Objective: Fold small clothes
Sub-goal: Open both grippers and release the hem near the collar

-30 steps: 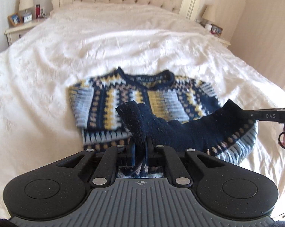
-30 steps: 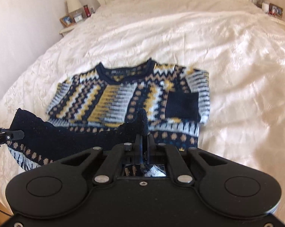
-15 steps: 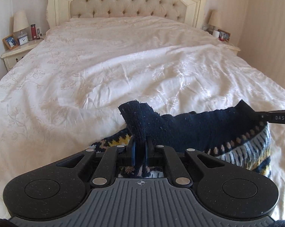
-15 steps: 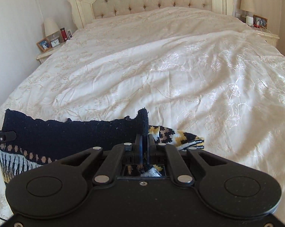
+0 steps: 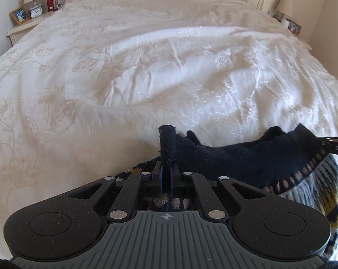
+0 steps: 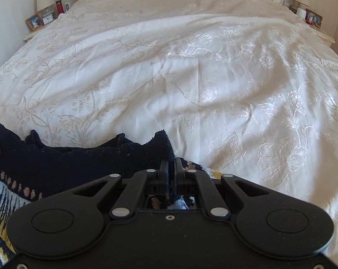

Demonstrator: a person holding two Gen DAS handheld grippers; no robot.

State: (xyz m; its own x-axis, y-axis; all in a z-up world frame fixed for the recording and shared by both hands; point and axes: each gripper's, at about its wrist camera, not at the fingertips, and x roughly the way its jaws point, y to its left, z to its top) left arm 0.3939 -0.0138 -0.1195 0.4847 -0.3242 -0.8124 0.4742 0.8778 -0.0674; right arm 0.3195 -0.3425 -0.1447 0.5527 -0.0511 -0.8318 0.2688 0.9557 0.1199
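Where hidden rightward, DAS-marked hand-held gripper leftward.

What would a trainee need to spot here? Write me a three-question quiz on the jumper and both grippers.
1. True or false: the left gripper is shut on the navy hem of the patterned jumper.
2. What does the right gripper pinch? A) bedspread B) jumper hem C) nothing
3. Fill in: the jumper hem is stretched between the two ___ above the cream bedspread.

Key
1. True: the jaws stand closed with navy knit sticking up between them.
2. B: the same hem, at its other end.
3. Grippers.
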